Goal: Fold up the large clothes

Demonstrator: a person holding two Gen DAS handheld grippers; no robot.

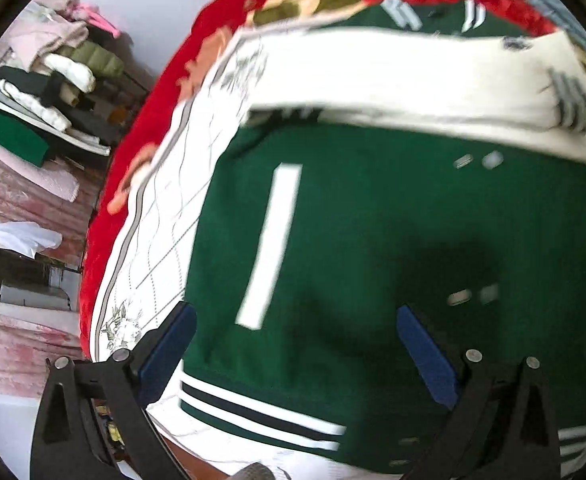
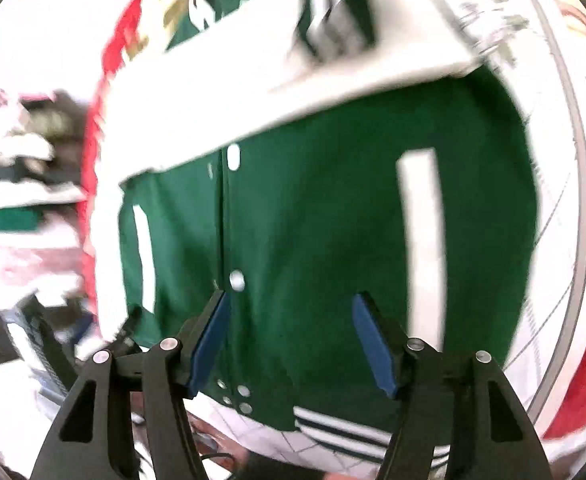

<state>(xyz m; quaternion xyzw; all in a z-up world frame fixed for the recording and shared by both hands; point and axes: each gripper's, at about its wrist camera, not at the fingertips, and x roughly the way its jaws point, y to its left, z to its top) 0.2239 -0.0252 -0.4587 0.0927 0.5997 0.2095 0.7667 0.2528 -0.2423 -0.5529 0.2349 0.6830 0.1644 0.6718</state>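
— Left gripper (image 1: pixel 293 344): how is it seen?

— Its jaws are spread wide, and nothing is held between them. Flat blue pads (image 1: pixel 427 354) are carried on black, angular fingers joined by round metal rivets. Beneath the gap, the green jacket (image 1: pixel 373 240) is seen, laid out flat.

— And the right gripper (image 2: pixel 291 338)?

— It is likewise held wide open with nothing grasped. Blue pads (image 2: pixel 373 346) of the same slab shape are mounted on its black linkage, and the green jacket (image 2: pixel 313 220) is framed between them.

— What is shown of the garment itself?

— A dense, matte, dark green body is seen. Long white rectangular pocket strips (image 1: pixel 269 244) are set on both front panels. A straight placket with round pale snap buttons (image 2: pixel 237 280) runs down the middle. The ribbed hem (image 1: pixel 261 412) is banded in white and dark stripes. A cream-white sleeve (image 1: pixel 413 80) is folded across the chest, ending in a striped cuff (image 2: pixel 337 20).

— Where is it laid?

— It is spread on a white quilted cover (image 1: pixel 165 220) printed with thin grey lines and small floral sprigs. A plush red blanket (image 1: pixel 105 216) with a floral pattern lies beneath that. A heap of piled clothes (image 1: pixel 53 92) is seen well apart, at the left of the left wrist view; both views are blurred.
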